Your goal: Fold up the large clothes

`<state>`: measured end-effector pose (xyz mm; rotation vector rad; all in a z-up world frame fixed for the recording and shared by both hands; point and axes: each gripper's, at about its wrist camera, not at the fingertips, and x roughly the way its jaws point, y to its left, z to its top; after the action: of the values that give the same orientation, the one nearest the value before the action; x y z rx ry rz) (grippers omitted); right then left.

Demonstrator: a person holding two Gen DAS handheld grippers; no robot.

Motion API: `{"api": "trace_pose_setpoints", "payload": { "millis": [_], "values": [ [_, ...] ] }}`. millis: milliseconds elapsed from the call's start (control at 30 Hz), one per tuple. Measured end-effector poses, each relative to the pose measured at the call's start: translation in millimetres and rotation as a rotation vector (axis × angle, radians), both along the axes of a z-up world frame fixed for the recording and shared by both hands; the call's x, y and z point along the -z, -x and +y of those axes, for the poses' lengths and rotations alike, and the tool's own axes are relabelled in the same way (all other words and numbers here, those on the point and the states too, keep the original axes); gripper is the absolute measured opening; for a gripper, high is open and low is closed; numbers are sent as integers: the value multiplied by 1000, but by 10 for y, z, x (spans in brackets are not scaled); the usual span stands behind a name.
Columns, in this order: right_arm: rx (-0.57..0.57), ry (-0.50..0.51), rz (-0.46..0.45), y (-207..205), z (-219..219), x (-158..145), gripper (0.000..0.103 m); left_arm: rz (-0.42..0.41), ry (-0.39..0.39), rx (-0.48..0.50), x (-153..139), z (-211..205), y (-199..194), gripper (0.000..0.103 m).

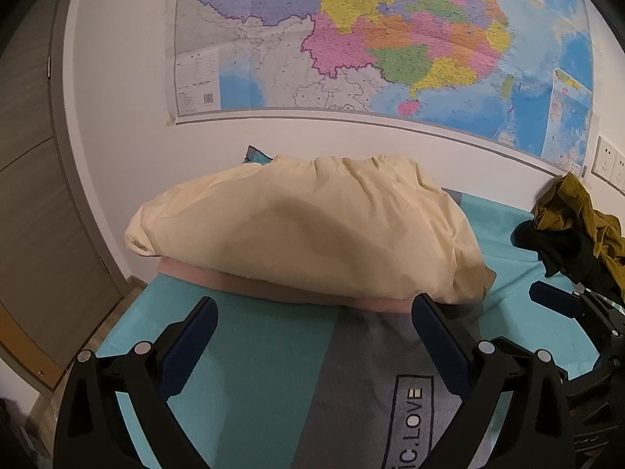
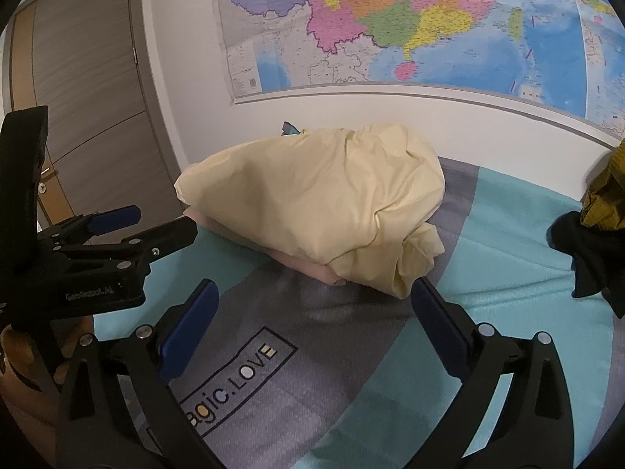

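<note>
Looking along the left gripper (image 1: 314, 314): both blue-padded fingers (image 1: 441, 340) stand wide apart with nothing between them, above a bed sheet (image 1: 250, 355) in teal with a grey stripe bearing a boxed "LOVE" print. Just beyond the fingertips lies a folded cream-yellow garment (image 1: 304, 226), bulky and wrinkled, stacked on a folded pink garment (image 1: 273, 291) whose edge shows below it. The right finger's tip appears at the cream bundle's near corner; contact cannot be told. At right, an unfolded heap of olive and black clothes (image 1: 574, 226) lies on the sheet, well apart from the stack. The right gripper (image 1: 562, 297) enters at the right edge. A wall map (image 1: 390, 39) hangs behind; a grey-brown door (image 1: 35, 176) stands left.

Right wrist view: right gripper (image 2: 312, 308) jaws fully spread, empty, over the grey stripe of the sheet (image 2: 508, 242). Cream-yellow garment (image 2: 320, 203) sits ahead, on the pink garment (image 2: 297, 262), near the right fingertip. Left gripper (image 2: 160, 222) appears at left, jaws parted, holding nothing. Olive and black clothes (image 2: 597, 226) at far right edge. Map (image 2: 410, 19) and door (image 2: 86, 78) behind.
</note>
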<state>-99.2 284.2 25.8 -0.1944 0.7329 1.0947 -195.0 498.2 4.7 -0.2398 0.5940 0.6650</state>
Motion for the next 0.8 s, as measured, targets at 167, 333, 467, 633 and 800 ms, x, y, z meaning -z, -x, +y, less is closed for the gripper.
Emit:
{"api": "trace_pose_setpoints", "payload": {
  "millis": [167, 333, 467, 633, 800],
  "values": [
    [-6, 0, -3, 44, -41, 7, 97, 4, -9, -6, 13, -71, 25, 96],
    [-9, 4, -4, 91, -90, 7, 97, -2, -5, -8, 16, -126, 66, 96],
    [-7, -3, -2, 110, -129, -7, 97, -3, -7, -3, 15, -168, 84, 96],
    [-13, -5, -4, 147, -161, -13, 97, -1, -7, -3, 17, -200, 105, 96],
    [-13, -10, 1, 159, -185, -21, 97, 0, -1, -2, 20, -210, 117, 96]
  ]
}}
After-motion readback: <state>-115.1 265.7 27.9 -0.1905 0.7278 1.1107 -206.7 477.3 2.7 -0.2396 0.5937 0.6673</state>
